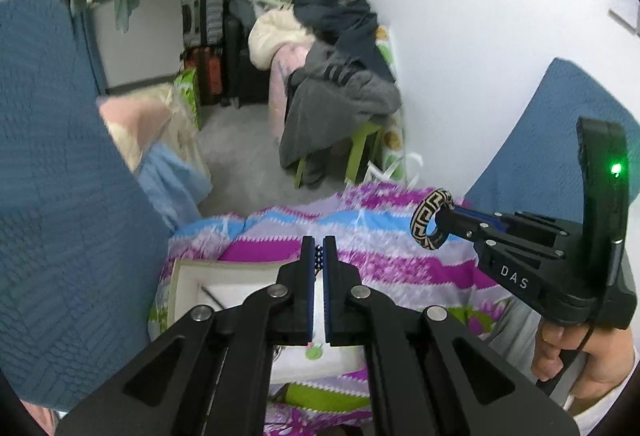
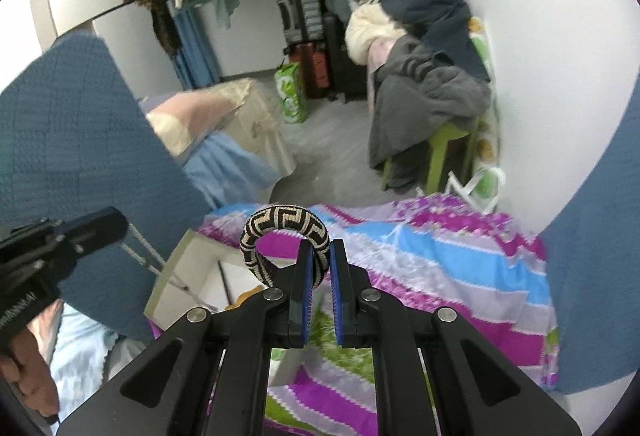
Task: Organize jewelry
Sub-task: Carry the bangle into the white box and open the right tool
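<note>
A cluttered bedroom here, clothes hanging on a rail and heaped on a green stool (image 2: 448,144), and in front a bed under a striped purple, blue and lilac bedspread (image 2: 440,260). On it sits an open white box (image 1: 192,276), partly hidden by the grippers.

The right gripper (image 2: 321,256) has its jaws clamped on a woven bangle (image 2: 280,232), black and cream in a key pattern, held up in the air above the bed, just beyond the box's far edge. The left gripper (image 1: 319,248) is pinched nearly closed on a strand of small dark beads (image 1: 319,259); from the right wrist view a pale cord (image 2: 148,256) trails from it down into the box.

Both pieces look bound for sorting. My read: bring the bangle over its place in the box, lower it level, and release only once it rests. Keep the strand from snagging on the box rim, and keep the two grippers apart.
</note>
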`<state>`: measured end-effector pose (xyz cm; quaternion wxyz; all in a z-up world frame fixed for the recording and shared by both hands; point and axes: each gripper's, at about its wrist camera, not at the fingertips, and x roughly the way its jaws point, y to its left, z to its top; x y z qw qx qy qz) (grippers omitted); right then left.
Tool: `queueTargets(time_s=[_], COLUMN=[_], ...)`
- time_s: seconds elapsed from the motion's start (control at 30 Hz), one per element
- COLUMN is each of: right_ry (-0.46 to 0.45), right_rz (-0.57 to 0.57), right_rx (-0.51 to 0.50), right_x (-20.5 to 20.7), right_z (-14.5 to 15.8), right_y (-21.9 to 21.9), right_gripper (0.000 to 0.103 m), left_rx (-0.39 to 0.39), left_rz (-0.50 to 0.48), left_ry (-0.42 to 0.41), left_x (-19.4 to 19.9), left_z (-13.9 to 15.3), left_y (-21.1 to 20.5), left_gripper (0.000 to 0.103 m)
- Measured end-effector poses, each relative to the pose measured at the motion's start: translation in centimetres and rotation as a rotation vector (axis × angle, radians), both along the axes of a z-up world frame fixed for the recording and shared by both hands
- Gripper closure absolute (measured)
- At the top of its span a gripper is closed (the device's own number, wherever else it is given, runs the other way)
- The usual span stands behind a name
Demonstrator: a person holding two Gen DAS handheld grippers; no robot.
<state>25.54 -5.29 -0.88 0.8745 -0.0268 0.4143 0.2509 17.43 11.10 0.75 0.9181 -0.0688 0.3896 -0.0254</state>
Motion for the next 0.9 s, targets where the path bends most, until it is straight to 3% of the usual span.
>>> queueTargets(time_s=[0.37, 0.77, 0.83, 0.9], right_ry=[0.123, 0.211, 0.228, 0.238], right_rz=[0.073, 0.096, 0.095, 0.090], right_rx=[-0.052, -0.099, -0.100, -0.096], right_x=[-0.6, -1.6, -1.6, -1.5], right_z=[-8.9, -14.2, -14.7, -14.8], right_y=[5.3, 6.9, 6.7, 6.5], right_gripper=[0.096, 0.096, 0.094, 0.082], left_rx=[-0.040, -0.083, -0.091, -0.103], left_rz=[0.063, 0.079, 0.086, 0.096], left_ry=[0.121, 0.243, 0.254, 0.279], left_x=[-0.4, -0.6, -0.8, -0.8], left_z=[-8.7, -15.6, -15.9, -16.1], left_y=[4.5, 5.5, 5.7, 6.0], left_gripper=[0.100, 0.100, 0.100, 0.100])
